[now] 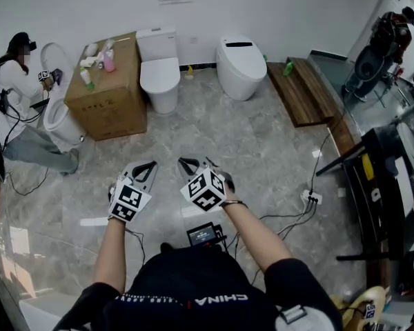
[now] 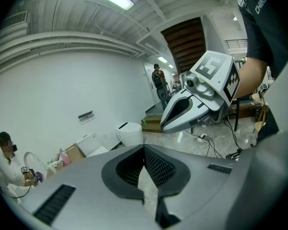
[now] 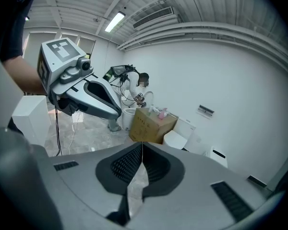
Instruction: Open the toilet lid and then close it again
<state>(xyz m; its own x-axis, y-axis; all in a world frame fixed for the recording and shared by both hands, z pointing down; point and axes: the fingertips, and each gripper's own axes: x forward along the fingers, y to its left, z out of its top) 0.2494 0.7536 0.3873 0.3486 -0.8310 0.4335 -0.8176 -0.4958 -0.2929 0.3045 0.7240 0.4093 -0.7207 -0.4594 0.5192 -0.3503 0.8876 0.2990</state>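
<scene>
Two white toilets stand against the far wall with lids down: a two-piece toilet (image 1: 159, 74) and a rounded smart toilet (image 1: 240, 65). Both grippers hover side by side close to my body, far from either toilet, pointing at the floor ahead. The left gripper (image 1: 150, 165) is shut with nothing in it, its pads meeting in the left gripper view (image 2: 144, 151). The right gripper (image 1: 185, 162) is also shut and empty (image 3: 142, 145). From the left gripper view the smart toilet (image 2: 130, 133) shows past the jaws; from the right gripper view the two-piece toilet (image 3: 178, 138) does.
A cardboard box (image 1: 110, 92) with bottles on top stands left of the two-piece toilet. A person (image 1: 17, 95) works at a third toilet (image 1: 59, 116) at far left. A wooden step (image 1: 307, 92) lies right; cables and a power strip (image 1: 310, 198) cross the floor.
</scene>
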